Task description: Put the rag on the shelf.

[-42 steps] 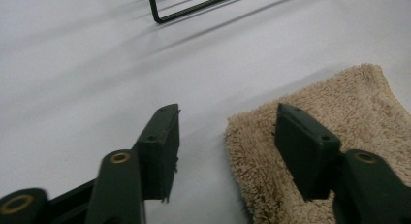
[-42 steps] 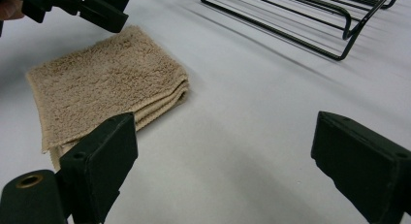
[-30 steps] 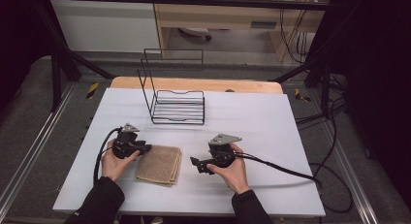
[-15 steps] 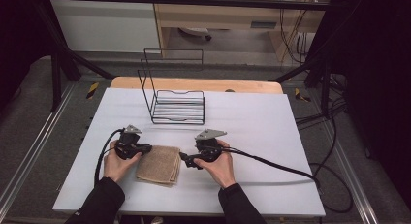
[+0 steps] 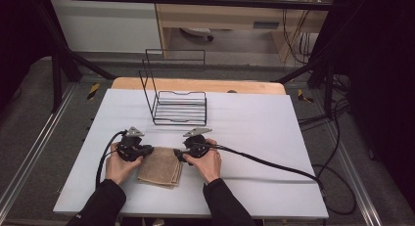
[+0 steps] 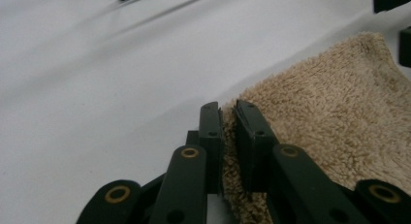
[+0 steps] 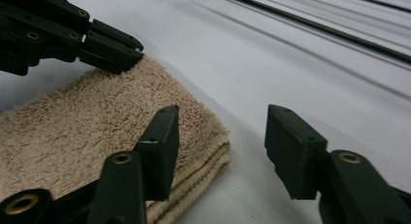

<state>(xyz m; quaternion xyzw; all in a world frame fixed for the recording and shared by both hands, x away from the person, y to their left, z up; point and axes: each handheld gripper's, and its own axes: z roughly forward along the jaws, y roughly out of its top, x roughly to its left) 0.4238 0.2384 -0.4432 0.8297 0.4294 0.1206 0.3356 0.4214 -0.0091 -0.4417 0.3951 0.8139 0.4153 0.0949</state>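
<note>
A folded beige towel (image 5: 159, 168) lies on the white table (image 5: 274, 133) near its front edge. My left gripper (image 5: 146, 150) is at the towel's far left corner, and in the left gripper view (image 6: 228, 112) its jaws stand nearly together with the towel's edge (image 6: 329, 117) pinched between them. My right gripper (image 5: 178, 155) is at the towel's far right corner. In the right gripper view (image 7: 220, 122) its jaws have just been closing but stand apart. One jaw is over the towel (image 7: 87, 122), the other over bare table. The left gripper (image 7: 111, 54) shows across the towel.
A black wire rack (image 5: 178, 108) stands behind the towel at the middle of the table. The right gripper's cable (image 5: 264, 162) trails right across the table to its right edge. A wooden board (image 5: 195, 84) borders the far side.
My right hand has slid left across the table to the towel's right corner, and its jaws have narrowed. The left hand has kept its place at the towel.
</note>
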